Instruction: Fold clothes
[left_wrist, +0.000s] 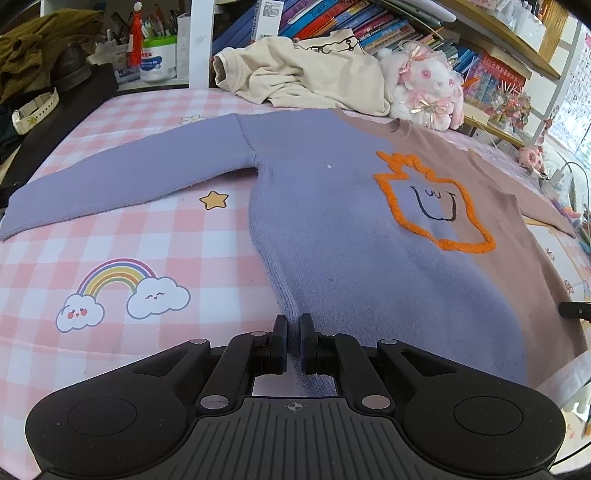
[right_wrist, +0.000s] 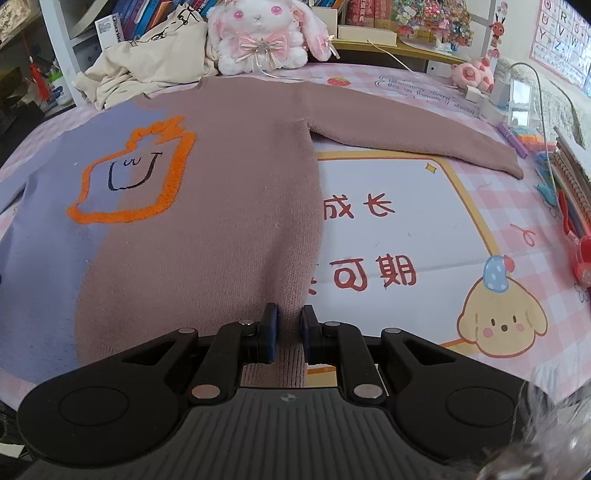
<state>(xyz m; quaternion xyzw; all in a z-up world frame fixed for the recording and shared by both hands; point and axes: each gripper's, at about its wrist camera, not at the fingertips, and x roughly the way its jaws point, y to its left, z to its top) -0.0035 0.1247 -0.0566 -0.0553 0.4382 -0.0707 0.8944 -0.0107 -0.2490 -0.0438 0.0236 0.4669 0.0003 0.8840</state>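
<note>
A two-tone knit sweater (left_wrist: 343, 206) lies flat on the table, purple on its left half and brown (right_wrist: 229, 192) on its right, with an orange-outlined smiling figure (left_wrist: 432, 206) on the chest. Both sleeves are spread out sideways. My left gripper (left_wrist: 293, 332) is shut on the purple hem at the lower left corner. My right gripper (right_wrist: 290, 326) pinches the brown hem at the lower right corner, its jaws nearly together on the fabric.
A pink checked table mat (left_wrist: 122, 236) with a rainbow print lies under the sweater. A crumpled cream garment (left_wrist: 306, 74) and a white plush rabbit (right_wrist: 262, 33) sit at the back. Pens, clips and a notebook (right_wrist: 565, 177) line the right edge. Bookshelves stand behind.
</note>
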